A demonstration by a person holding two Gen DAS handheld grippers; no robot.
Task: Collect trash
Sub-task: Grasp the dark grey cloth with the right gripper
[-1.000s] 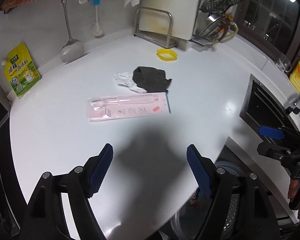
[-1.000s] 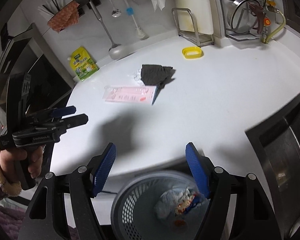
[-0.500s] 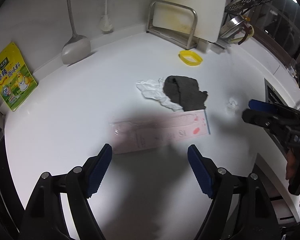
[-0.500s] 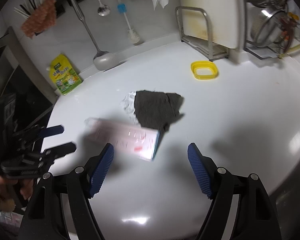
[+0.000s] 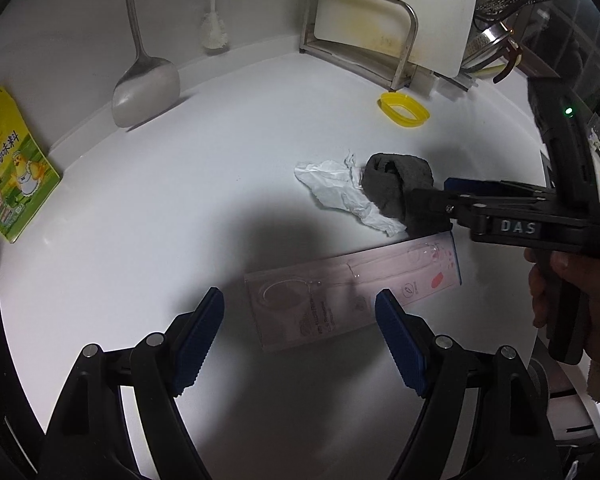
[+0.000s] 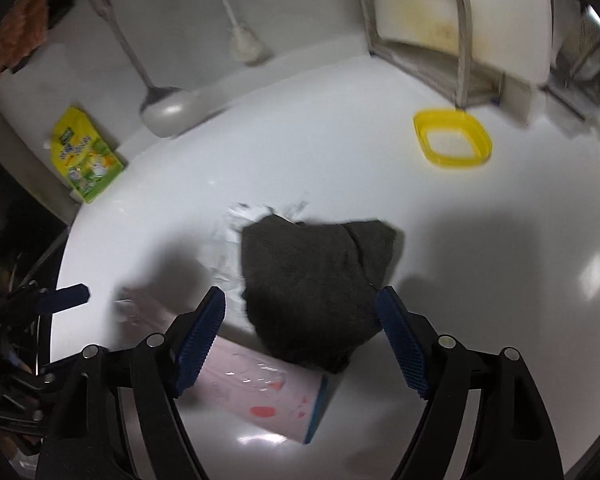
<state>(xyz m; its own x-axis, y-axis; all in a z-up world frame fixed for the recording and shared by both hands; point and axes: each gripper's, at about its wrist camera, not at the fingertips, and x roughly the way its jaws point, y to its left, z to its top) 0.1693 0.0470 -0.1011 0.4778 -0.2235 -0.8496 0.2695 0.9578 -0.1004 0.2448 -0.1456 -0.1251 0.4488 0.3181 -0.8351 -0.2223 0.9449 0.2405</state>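
Where claws gape: cloth (image 6: 312,280) between.

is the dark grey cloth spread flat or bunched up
Bunched up: the dark grey cloth is rolled into a lump with folds, lying partly over the white crumpled paper.

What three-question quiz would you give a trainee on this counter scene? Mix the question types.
1. True or false: the left gripper grips the pink package.
2. What lies between the right gripper fingers? A) yellow lid B) dark cloth C) ladle
3. Fill in: the crumpled white paper touches the ____.

Key:
1. False; it is open above the package.
2. B, the dark cloth; fingers not pressing it.
3. Dark cloth.
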